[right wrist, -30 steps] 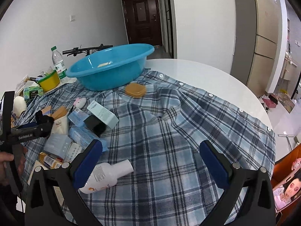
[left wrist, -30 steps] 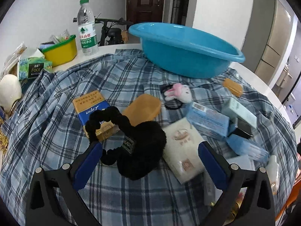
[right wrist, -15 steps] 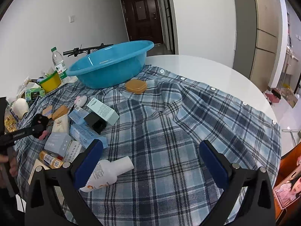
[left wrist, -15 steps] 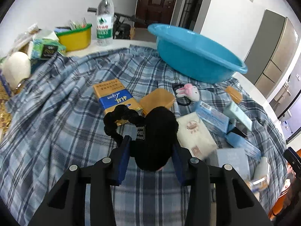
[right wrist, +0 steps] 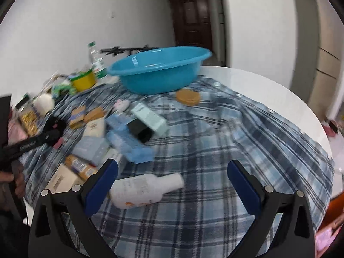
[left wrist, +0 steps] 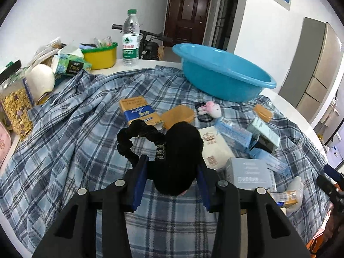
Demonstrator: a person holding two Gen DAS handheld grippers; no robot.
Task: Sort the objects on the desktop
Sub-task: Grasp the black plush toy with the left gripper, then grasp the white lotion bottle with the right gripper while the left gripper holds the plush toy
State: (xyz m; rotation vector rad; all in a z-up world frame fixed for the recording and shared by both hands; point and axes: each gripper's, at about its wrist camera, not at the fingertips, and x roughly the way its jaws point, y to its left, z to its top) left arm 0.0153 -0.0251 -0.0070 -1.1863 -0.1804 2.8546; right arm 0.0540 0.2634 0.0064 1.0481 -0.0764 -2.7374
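Left hand-held gripper (left wrist: pixel 171 173) clenched on black plush scrunchie (left wrist: pixel 172 150), lifted clear of the plaid shirt (left wrist: pixel 64 150) over the bench. Right hand-held gripper (right wrist: pixel 172 185) released, above white bottle (right wrist: pixel 144 189). Step: pick done. Next, likely: carry to blue basin (left wrist: pixel 223 75), release.

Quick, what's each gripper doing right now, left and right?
Left gripper: shut on the black fuzzy scrunchie, lifted off the plaid cloth.
Right gripper: open, holding nothing; the white bottle lies between its fingers.
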